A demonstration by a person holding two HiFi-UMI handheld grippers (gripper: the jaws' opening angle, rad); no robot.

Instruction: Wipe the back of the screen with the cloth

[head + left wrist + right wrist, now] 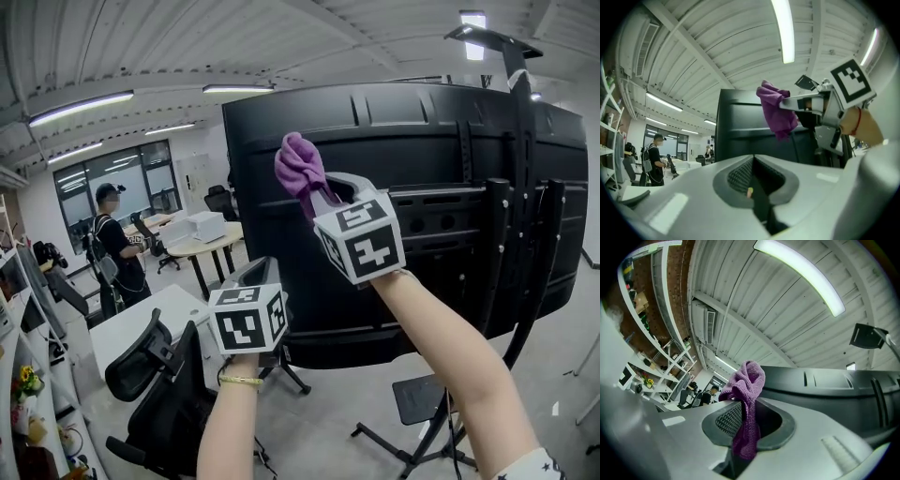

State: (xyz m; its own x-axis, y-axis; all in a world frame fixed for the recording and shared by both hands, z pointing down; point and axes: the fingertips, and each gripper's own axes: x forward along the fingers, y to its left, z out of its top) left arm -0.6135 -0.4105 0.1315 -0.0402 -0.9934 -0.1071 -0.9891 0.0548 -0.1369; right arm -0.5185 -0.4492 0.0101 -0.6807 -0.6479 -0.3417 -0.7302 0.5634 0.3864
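The big black back of the screen [412,150] stands on a wheeled stand and fills the upper right of the head view. My right gripper [330,197] is shut on a bunched purple cloth [300,169], held up in front of the screen's upper left area. In the right gripper view the cloth [746,394] sticks up from between the jaws and hangs down over them. My left gripper [255,277] is lower, near the screen's lower left corner, shut with nothing in it. From the left gripper view the cloth [777,110] and the right gripper [787,104] show above the screen [740,131].
The stand's black poles [520,187] run down the screen's right side, with a base on the floor [422,398]. A black office chair [150,375] sits lower left. White desks [202,234] and a standing person [117,248] are at the far left.
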